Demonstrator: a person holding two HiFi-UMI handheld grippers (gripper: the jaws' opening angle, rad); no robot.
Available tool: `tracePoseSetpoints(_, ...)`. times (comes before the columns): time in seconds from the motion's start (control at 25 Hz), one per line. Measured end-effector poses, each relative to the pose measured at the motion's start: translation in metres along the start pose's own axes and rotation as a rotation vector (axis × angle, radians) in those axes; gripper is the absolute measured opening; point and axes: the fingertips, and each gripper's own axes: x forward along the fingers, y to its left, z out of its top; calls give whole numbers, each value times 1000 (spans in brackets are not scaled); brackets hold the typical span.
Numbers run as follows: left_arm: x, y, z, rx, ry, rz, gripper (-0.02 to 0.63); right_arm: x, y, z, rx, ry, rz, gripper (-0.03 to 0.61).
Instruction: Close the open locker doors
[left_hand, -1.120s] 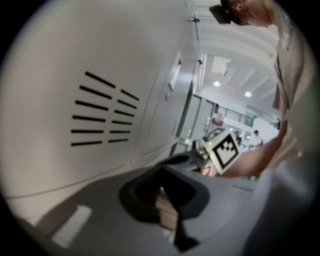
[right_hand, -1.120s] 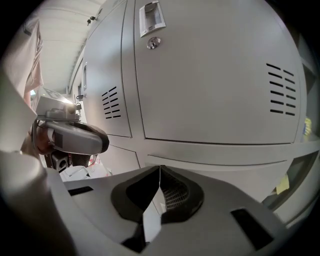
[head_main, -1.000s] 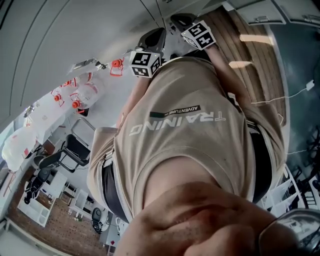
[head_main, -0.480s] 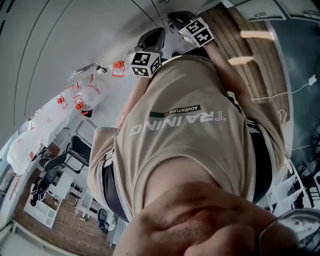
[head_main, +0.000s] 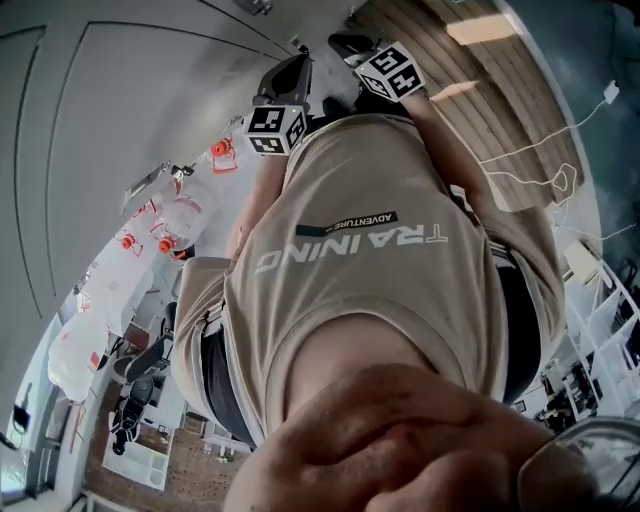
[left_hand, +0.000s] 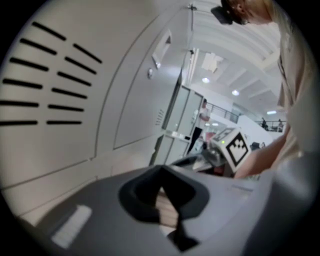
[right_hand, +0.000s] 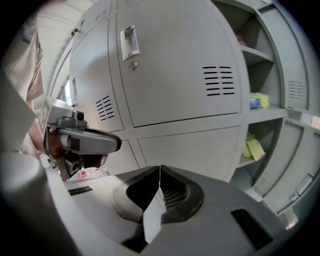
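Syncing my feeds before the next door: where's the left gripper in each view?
Head view: left gripper, top centre, above its marker cube.
Left gripper view: its own jaws, bottom centre.
Right gripper view: left edge, mid-height, pointing right.
Shared landmark: the grey locker doors.

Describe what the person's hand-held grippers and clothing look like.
The left hand-held gripper and right hand-held gripper have smooth grey bodies with dark jaw recesses. Each carries a white cube with black square markers. The person wears a beige T-shirt with white lettering.

Wood floor, office chair, ceiling lights
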Motion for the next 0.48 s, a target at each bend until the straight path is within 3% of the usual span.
tracePoseSetpoints(0.2, 22, -27, -2, 42, 20, -100, 0, -51, -25, -32, 84, -14, -145, 15)
tracePoseSetpoints(0.48, 48, -71, 2, 94, 31, -184, 0, -145, -61, -40, 144, -193, -410, 15)
